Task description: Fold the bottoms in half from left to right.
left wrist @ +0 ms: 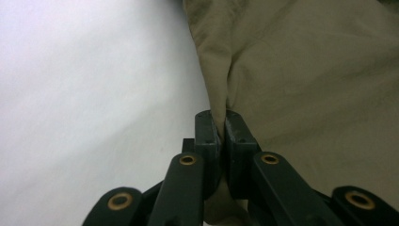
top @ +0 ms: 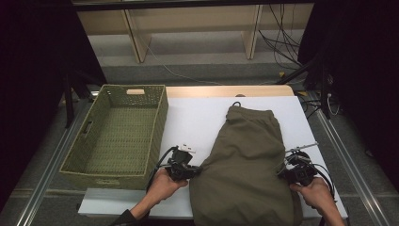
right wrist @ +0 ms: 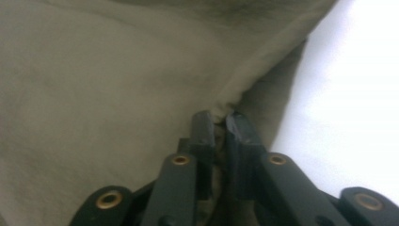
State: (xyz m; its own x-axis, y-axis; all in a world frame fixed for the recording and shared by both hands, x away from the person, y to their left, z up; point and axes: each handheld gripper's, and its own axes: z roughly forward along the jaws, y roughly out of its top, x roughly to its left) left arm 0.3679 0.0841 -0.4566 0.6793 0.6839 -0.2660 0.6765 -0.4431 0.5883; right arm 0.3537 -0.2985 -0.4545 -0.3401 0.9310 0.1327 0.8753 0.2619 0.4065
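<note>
I saw the shorts [top: 247,165] lying on the counter [top: 197,117], their waistband at the far end. The basket [top: 117,134] sat to the left of the shorts. My left gripper [top: 195,170] was at the shorts' left edge, my right gripper [top: 283,172] at their right edge.
</note>
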